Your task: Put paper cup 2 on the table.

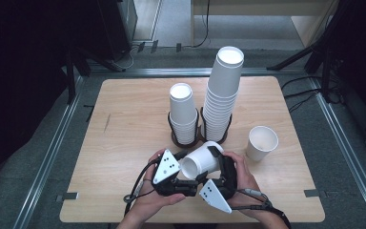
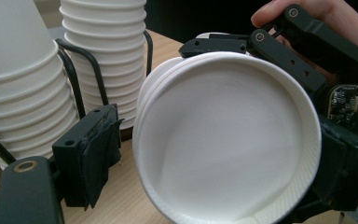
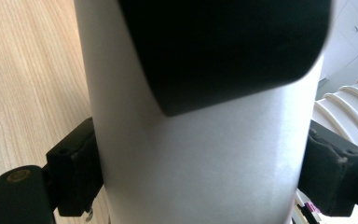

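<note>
A white paper cup (image 1: 201, 161) lies on its side above the table's front middle, mouth toward my left gripper (image 1: 187, 168). My right gripper (image 1: 209, 163) is shut on the cup's body, one jaw on each side (image 3: 200, 154). In the left gripper view the cup's mouth (image 2: 228, 140) faces the camera, and its rim looks doubled, as if two cups are nested. The left gripper's fingers (image 2: 93, 154) stand wide beside that rim with a thin gap; its other jaw is hidden by the cup. The dark blurred shape (image 3: 223, 51) over the cup is a jaw of the left gripper.
Two stacks of white cups stand in black wire holders (image 1: 221, 138) mid-table: a short stack (image 1: 183, 114) and a tall stack (image 1: 224, 95). A single upright cup (image 1: 261, 142) sits to the right. Metal rails and dark stands edge the table (image 1: 124, 133).
</note>
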`<state>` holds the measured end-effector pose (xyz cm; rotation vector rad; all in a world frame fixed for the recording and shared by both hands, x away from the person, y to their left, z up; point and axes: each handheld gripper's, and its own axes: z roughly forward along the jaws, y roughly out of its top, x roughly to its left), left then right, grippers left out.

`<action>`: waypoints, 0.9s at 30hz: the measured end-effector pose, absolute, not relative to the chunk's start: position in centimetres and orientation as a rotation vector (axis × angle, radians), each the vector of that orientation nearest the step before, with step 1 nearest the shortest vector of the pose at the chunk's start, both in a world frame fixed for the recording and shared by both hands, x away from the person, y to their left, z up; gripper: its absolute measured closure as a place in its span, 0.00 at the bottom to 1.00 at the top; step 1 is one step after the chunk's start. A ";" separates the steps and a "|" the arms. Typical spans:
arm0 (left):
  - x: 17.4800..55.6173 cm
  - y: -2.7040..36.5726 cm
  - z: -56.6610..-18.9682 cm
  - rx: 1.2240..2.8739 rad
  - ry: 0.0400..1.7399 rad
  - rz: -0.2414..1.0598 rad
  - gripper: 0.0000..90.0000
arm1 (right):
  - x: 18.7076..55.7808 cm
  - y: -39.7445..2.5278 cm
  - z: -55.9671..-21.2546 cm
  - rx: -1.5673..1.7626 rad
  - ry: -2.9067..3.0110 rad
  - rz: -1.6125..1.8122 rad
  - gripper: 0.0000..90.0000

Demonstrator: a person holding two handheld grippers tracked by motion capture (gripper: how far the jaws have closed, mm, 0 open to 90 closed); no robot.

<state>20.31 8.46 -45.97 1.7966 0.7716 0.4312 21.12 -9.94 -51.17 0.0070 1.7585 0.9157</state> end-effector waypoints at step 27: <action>20.5 8.6 -46.3 1.806 0.777 0.422 0.25 | 21.2 -10.0 -51.7 -0.027 1.763 0.887 0.14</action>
